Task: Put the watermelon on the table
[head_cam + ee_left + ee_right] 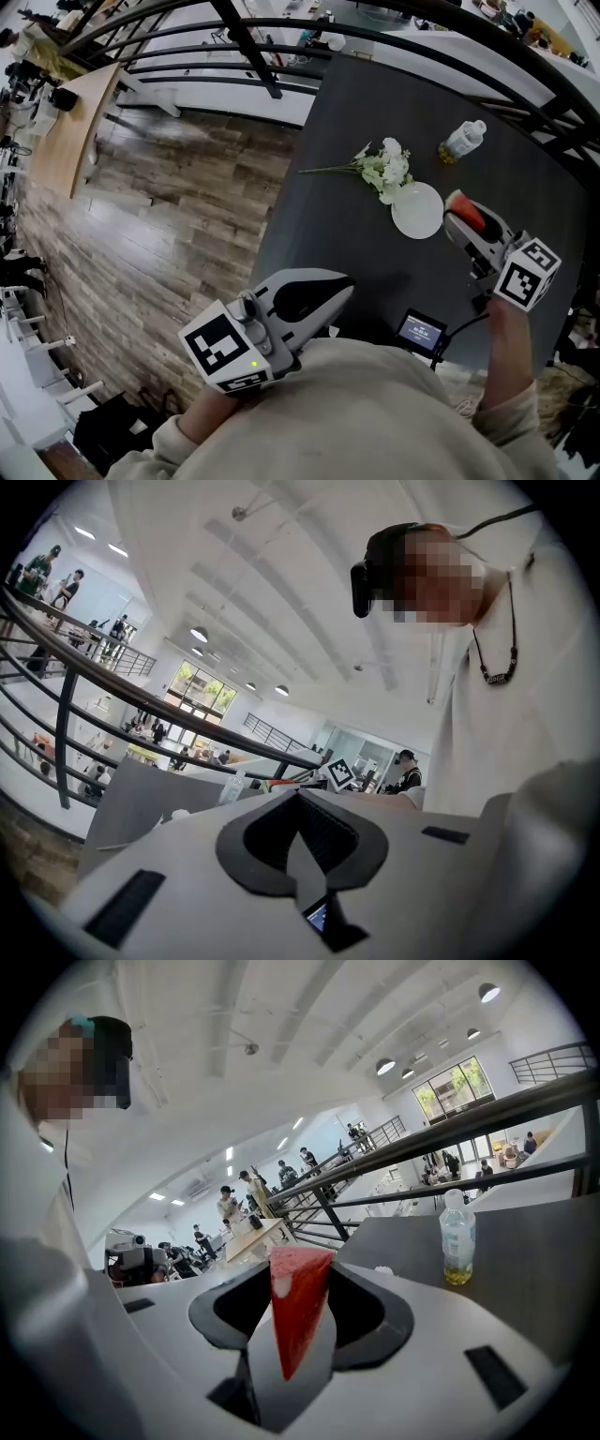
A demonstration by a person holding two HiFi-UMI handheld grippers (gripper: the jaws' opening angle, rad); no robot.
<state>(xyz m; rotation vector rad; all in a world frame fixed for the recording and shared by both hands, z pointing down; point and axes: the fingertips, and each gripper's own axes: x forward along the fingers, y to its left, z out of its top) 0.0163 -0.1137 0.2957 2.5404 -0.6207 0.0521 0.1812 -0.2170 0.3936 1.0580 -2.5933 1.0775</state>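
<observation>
Watermelon (298,1302) slice, red wedge with the point down, is pinched between the jaws of the right gripper (469,225), pads pressing on both flat sides. It is held over the dark table (356,112) toward its right edge, just beside the right rim of the white plate (417,209). Can't tell if the slice touches the tabletop. The plate sits about mid-table, nothing on it. A white flower sprig (384,169) lies at the plate's far-left rim, blooms at the rim, stem pointing toward the table's left edge. A clear bottle (462,141) with yellowish liquid at the bottom stands upright farther back, toward the far right edge, well apart from the plate. A small screen device (422,331) sits at the near edge, by the person's body. The left gripper (328,286) is at the near-left corner close to the person's chest, jaws pressed together, nothing between them. Wood floor (169,216) lies off the left edge, with a dark railing (281,28) past the far edge.
</observation>
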